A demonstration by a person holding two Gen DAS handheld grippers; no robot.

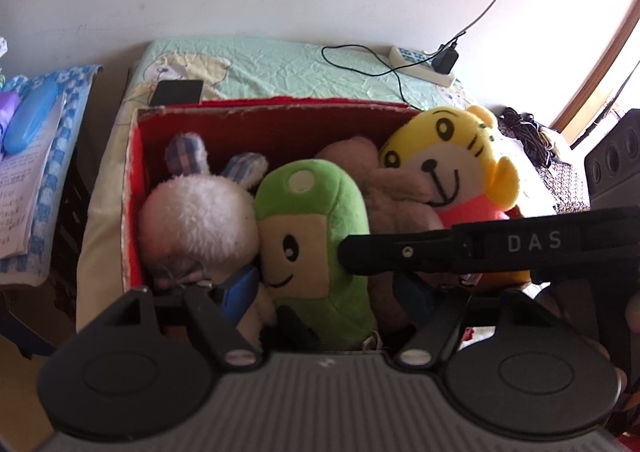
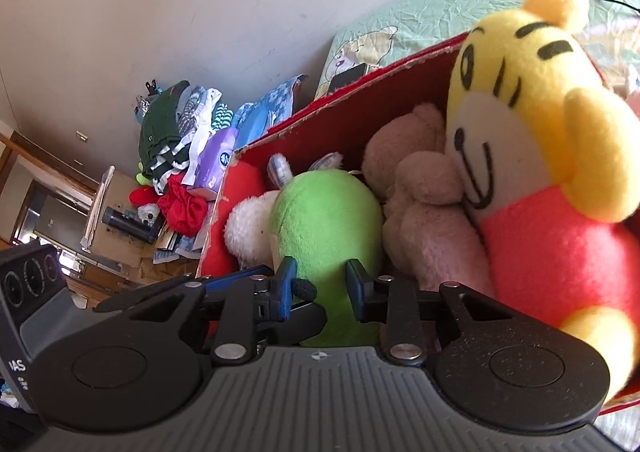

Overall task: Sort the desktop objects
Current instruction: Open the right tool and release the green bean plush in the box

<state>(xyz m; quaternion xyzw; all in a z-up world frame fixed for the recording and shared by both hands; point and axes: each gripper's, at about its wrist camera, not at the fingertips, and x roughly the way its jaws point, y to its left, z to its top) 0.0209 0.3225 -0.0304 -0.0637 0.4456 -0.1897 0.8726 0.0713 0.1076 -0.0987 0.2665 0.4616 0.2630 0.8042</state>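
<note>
A red cardboard box (image 1: 280, 108) on the bed holds a white bunny (image 1: 200, 220), a green plush (image 1: 316, 212), a pink bear (image 1: 400, 196) and a yellow tiger (image 1: 452, 156). My left gripper (image 1: 326, 296) is open, its blue pads standing wide on either side of the green plush's lower end. In the left wrist view the right gripper's black finger (image 1: 400, 254) comes in from the right and touches the green plush's side. In the right wrist view my right gripper (image 2: 320, 286) is narrowed onto the green plush (image 2: 328, 212), with the tiger (image 2: 540, 112) close on its right.
Behind the box, a black phone (image 1: 178, 92) and a power strip (image 1: 420, 64) with cables lie on the green sheet (image 1: 300, 68). On the left a side table carries a blue case (image 1: 30, 120) and a book. A clothes pile (image 2: 172, 140) sits beyond it.
</note>
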